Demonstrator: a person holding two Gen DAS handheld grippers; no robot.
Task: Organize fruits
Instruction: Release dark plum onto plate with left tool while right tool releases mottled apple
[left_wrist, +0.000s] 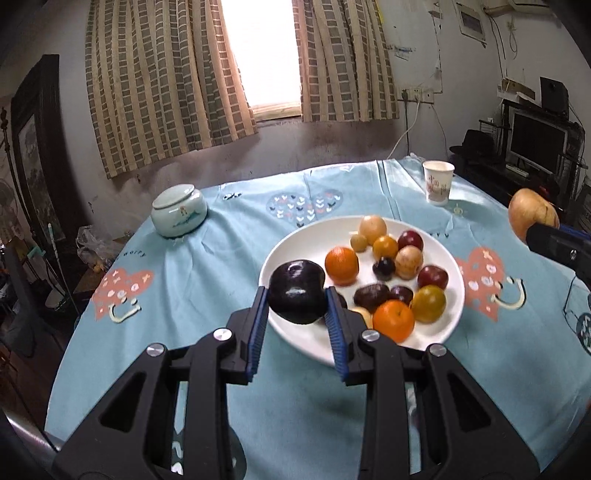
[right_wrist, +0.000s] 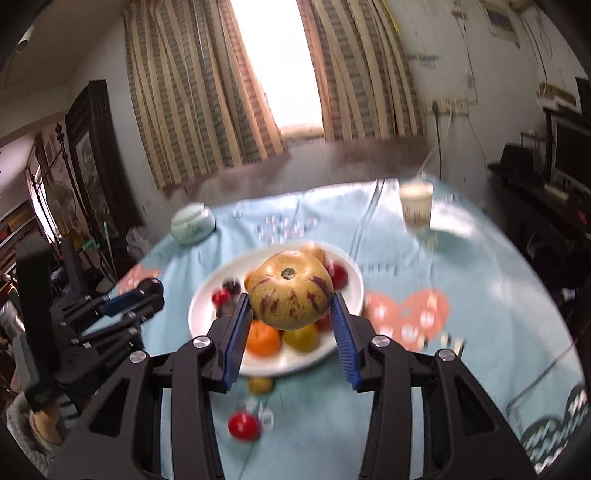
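Fruit | left gripper (left_wrist: 297, 295) clamps dark plum (left_wrist: 297, 291) at midline, firm, slick | right gripper (right_wrist: 290, 299) clamps striped melon (right_wrist: 290, 295), heavier, bruisable | plate (left_wrist: 295, 339) 12 o'clock on worktop (left_wrist: 184, 314)

Between the blue ribbed pads of the black left gripper (left_wrist: 297, 301) sits a glossy, near-black purple fruit (left_wrist: 297, 291). Ahead of it, a white plate (left_wrist: 288, 254) carries orange, yellow, tan, dark red and purple-black fruits. Beneath lies a pale blue tablecloth (left_wrist: 207, 273) printed with coral hearts. The black right gripper (right_wrist: 290, 306), also blue-padded, frames a tan-yellow fruit streaked with maroon (right_wrist: 290, 295). Beyond hang beige curtains (left_wrist: 162, 81) with grey checks.
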